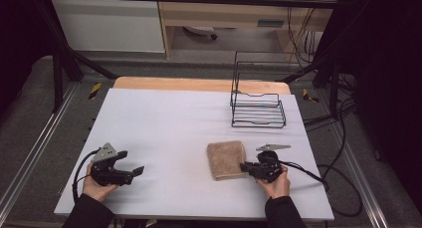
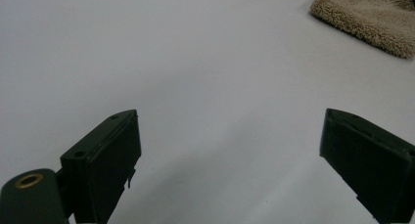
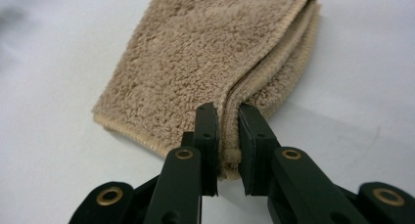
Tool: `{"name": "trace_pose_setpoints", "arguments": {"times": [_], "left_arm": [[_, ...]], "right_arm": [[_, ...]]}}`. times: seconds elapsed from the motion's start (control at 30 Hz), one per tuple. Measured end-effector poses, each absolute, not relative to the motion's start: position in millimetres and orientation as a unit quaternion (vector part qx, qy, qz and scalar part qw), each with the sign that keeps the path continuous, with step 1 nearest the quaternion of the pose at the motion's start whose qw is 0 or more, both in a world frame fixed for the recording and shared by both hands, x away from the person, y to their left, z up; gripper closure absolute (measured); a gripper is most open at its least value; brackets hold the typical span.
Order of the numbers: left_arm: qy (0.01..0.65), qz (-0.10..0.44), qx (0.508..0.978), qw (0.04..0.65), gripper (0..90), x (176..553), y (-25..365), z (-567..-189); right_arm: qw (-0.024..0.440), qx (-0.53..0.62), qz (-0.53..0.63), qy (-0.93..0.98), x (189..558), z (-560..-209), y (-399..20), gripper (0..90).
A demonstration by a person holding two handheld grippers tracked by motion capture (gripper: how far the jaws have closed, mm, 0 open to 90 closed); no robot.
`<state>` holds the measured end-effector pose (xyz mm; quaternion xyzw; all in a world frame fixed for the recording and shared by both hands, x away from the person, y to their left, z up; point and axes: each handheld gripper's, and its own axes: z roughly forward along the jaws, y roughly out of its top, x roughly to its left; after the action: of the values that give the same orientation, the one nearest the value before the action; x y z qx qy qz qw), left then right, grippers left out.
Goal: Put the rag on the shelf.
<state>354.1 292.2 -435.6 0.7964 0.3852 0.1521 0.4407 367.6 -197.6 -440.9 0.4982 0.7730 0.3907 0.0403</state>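
- so the setup is a white table [image 1: 164, 133] taking up the middle of the high view, wooden edge showing along its far side; grey floor around it, dark frame bars across the top, and cables [image 1: 343, 188] looping down the right side of the frame
- black wire rack [image 1: 258, 108] sits upper right of centre on the table, well apart from everything else
- folded tan towel [image 1: 226, 159] lies lower right of centre in the high view; in the right gripper view it's fluffy terry with a stitched hem, folded into layers
- right gripper [image 3: 228, 128] is at the towel's right edge, lower right of the high view, held by a hand [image 1: 274, 184]; jaws are clamped onto the towel's folded edge, you can see the pile squeezed between them
- left gripper [image 1: 138, 171] is down at lower left of the high view, held in the other hand [image 1: 97, 187]; jaws spread wide, nothing between them but bare table
- in the left gripper view the towel just peeks in at the top right corner, well clear of those jaws
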Motion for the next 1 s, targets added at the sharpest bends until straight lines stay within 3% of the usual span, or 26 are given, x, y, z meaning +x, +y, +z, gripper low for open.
{"name": "trace_pose_setpoints", "arguments": {"times": [0.13,0.43,0.6,1.0], "left_arm": [[0.386,0.151,0.796,0.441,7.9,354.4,291.8,-435.9],[0.386,0.148,0.798,0.438,7.7,355.7,285.0,-436.2],[0.385,0.151,0.800,0.434,7.4,356.0,277.7,-434.6],[0.394,0.154,0.796,0.433,7.4,359.1,248.4,-428.7]], "right_arm": [[0.048,0.495,0.389,0.775,363.9,-442.2,-197.2,76.4],[0.108,0.450,0.407,0.788,365.8,-439.5,-206.3,49.5],[0.116,0.435,0.429,0.783,367.8,-439.2,-218.9,34.4],[0.124,0.412,0.433,0.792,370.8,-442.3,-230.4,7.5]]}}
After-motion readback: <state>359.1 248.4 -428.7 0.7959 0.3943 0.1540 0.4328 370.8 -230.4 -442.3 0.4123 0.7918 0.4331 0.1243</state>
